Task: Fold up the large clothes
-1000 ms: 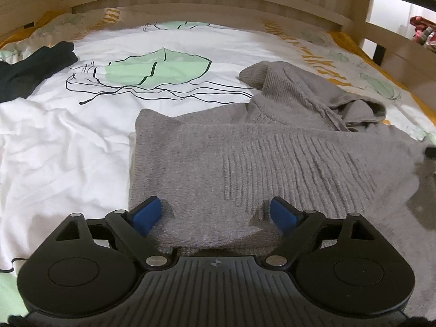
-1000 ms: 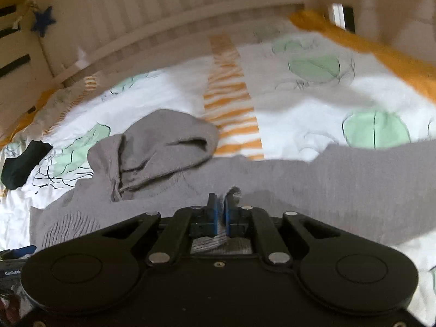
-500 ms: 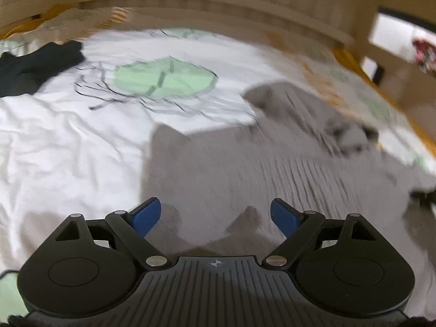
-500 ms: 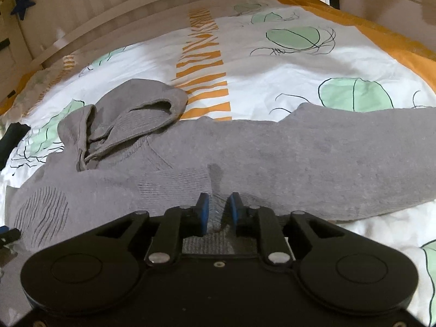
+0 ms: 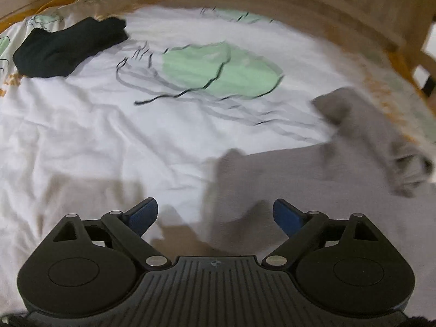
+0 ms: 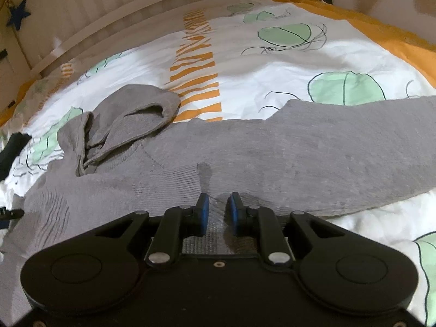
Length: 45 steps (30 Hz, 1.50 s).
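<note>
Across a patterned duvet (image 6: 272,62) the grey hooded sweater (image 6: 272,152) lies spread flat for folding. Right gripper (image 6: 218,208), jaws just opening, lets go its near hem; left gripper (image 5: 215,214), wide and empty, hovers over its left edge, apparently repositioning.

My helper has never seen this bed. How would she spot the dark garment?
Start at the white bedspread with green blobs. Near its far-left corner, by the wooden bed frame, lies a small crumpled black garment. It is far darker than the big grey hoodie.
</note>
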Available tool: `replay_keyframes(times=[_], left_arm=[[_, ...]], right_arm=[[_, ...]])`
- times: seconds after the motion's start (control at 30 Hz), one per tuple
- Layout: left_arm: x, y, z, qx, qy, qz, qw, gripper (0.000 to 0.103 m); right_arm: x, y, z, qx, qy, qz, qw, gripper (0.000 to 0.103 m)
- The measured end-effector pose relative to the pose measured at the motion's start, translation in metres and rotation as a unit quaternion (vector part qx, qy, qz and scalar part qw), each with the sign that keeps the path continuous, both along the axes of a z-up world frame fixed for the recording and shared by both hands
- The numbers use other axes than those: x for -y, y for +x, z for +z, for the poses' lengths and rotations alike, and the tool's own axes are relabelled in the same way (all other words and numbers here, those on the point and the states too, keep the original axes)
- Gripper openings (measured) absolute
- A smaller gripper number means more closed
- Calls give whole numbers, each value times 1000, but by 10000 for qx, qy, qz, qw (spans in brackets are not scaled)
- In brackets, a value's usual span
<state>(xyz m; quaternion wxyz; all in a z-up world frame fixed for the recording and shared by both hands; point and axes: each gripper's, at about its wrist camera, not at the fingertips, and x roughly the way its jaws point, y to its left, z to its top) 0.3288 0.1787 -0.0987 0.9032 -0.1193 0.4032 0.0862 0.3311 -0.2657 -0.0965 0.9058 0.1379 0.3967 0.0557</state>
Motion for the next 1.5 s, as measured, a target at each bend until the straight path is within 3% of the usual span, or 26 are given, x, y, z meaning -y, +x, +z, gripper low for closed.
replay_keyframes(times=[0.13, 0.33, 0.57, 0.77, 0.87, 1.07, 1.2, 1.3, 1.37, 1.43, 1.5], left_arm=[[31, -22, 29, 377, -281, -328, 9984, 92], [97, -15, 47, 608, -523, -1165, 9899, 93], [170, 2, 27, 500, -557, -1747, 9818, 93], [219, 9, 2, 264, -262, -2099, 9770, 93], [230, 13, -15, 43, -190, -2115, 9772, 93], [249, 8, -29, 99, 541, -2222, 9734, 101], [247, 13, -31, 30, 450, -2196, 9745, 103], [246, 14, -31, 10, 433, -2218, 9741, 103], [247, 15, -32, -2, 424, -2213, 9743, 103], [247, 16, -31, -19, 422, -2209, 9744, 103], [247, 18, -30, -60, 396, -2225, 9741, 102]], right_arm=[[20, -8, 14, 110, 370, -97, 9992, 61], [76, -20, 32, 137, 526, -552, 9970, 69], [171, -38, 32, 58, 410, -1595, 9863, 70], [241, -50, 25, 109, 264, -2349, 9716, 70], [266, -47, 19, 138, 229, -2625, 9646, 70], [296, -37, 5, 236, 175, -2895, 9567, 70], [314, -35, -1, 444, 475, -3050, 9501, 70], [328, -36, -5, 570, 803, -3196, 9424, 66], [337, -37, -10, 555, 920, -3363, 9356, 54], [341, -35, -11, 411, 800, -3474, 9334, 17], [338, -34, -7, 387, 718, -3432, 9357, 13]])
